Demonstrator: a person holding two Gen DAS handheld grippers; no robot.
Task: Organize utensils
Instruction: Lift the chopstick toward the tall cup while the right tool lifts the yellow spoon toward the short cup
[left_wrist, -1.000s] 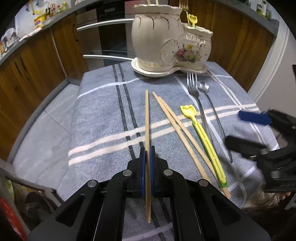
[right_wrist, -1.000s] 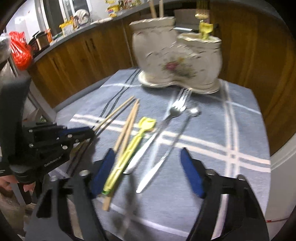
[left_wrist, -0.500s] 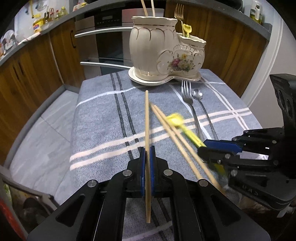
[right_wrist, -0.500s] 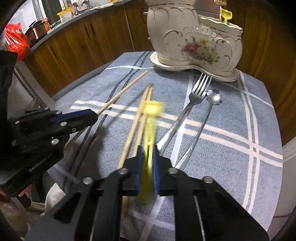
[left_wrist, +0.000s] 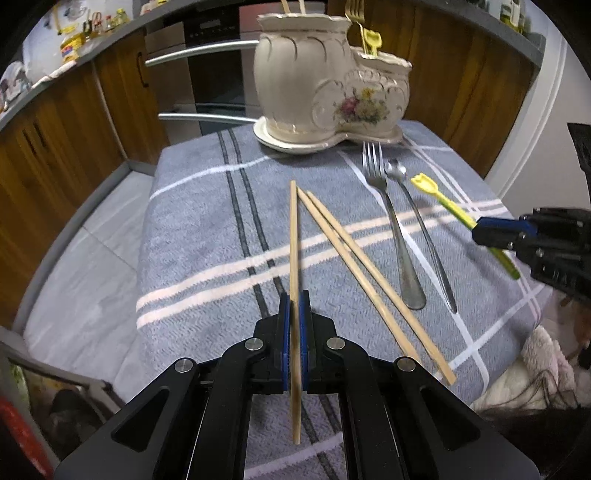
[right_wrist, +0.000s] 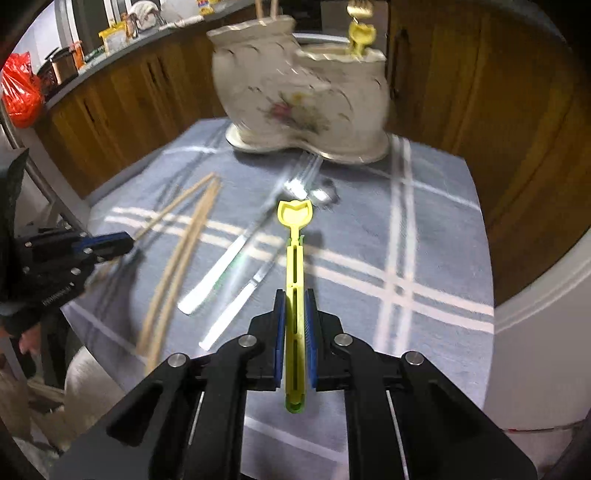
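Observation:
My left gripper (left_wrist: 294, 301) is shut on a wooden chopsticks stick (left_wrist: 293, 236) that points toward the cream ceramic utensil holder (left_wrist: 328, 92) at the back of the table. Two more chopsticks (left_wrist: 354, 266), a fork (left_wrist: 388, 206) and a spoon (left_wrist: 417, 221) lie on the grey striped cloth (left_wrist: 207, 229). My right gripper (right_wrist: 294, 299) is shut on a yellow plastic scoop (right_wrist: 294, 236), held above the cloth with its head toward the holder (right_wrist: 303, 96). In the left wrist view that gripper (left_wrist: 491, 227) sits at the right edge with the scoop (left_wrist: 439, 195) sticking out.
Wooden cabinets (left_wrist: 66, 122) and an oven with steel handles (left_wrist: 199, 62) stand behind the table. The holder carries a gold fork (left_wrist: 352, 9), another yellow scoop (left_wrist: 371, 38) and chopsticks. A red bag (right_wrist: 20, 92) sits on the counter at left. A person's hand (right_wrist: 31, 339) shows low left.
My right gripper has shut on the yellow scoop, lifted it off the cloth and carried it to the right. The left gripper keeps its hold on the chopstick, unmoved.

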